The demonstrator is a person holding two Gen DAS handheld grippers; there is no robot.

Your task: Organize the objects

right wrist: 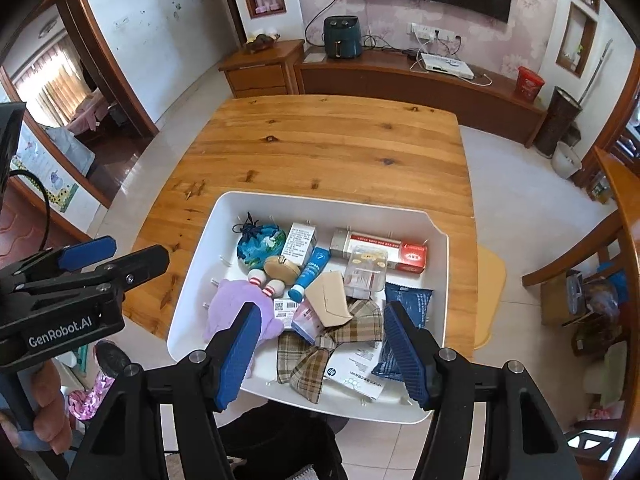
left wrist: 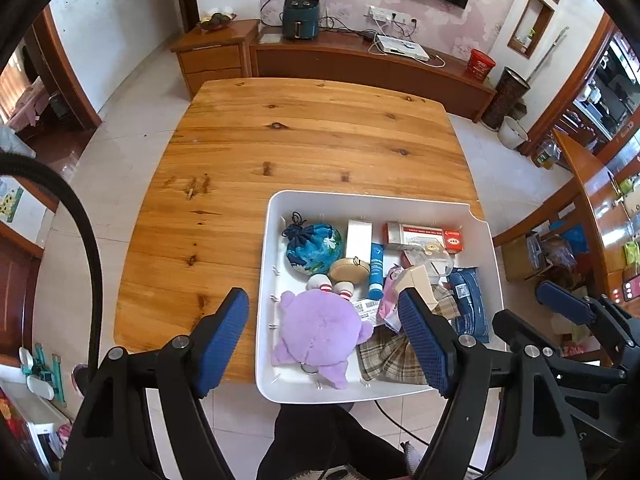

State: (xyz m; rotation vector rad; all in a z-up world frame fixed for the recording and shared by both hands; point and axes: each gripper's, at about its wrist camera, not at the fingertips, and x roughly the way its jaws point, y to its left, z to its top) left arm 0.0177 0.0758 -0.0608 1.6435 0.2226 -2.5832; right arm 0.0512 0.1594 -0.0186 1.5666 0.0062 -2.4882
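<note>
Objects all lie jumbled in the white bin (right wrist: pixel 192 320) at the near right of the table (left wrist: pixel 280 140): purple plush (left wrist: pixel 320 320), blue pouch (left wrist: pixel 316 246), tube (right wrist: pixel 310 272), red box (right wrist: pixel 384 248), plaid bow (right wrist: pixel 332 340), packets. Rest of the tabletop is bare. That fits either everything gathered in or sorting out still ahead; can't tell which. Left gripper (left wrist: pixel 324 344) and right gripper (right wrist: pixel 320 352) both gape wide above the bin, holding nothing.

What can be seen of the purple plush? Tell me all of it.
The purple plush is a soft, fuzzy toy lying flat in the near left corner of the white bin, beside the left wall. Small limbs stick out toward the near rim. A striped-legged doll rests against its far side; a labelled packet touches its right.
</note>
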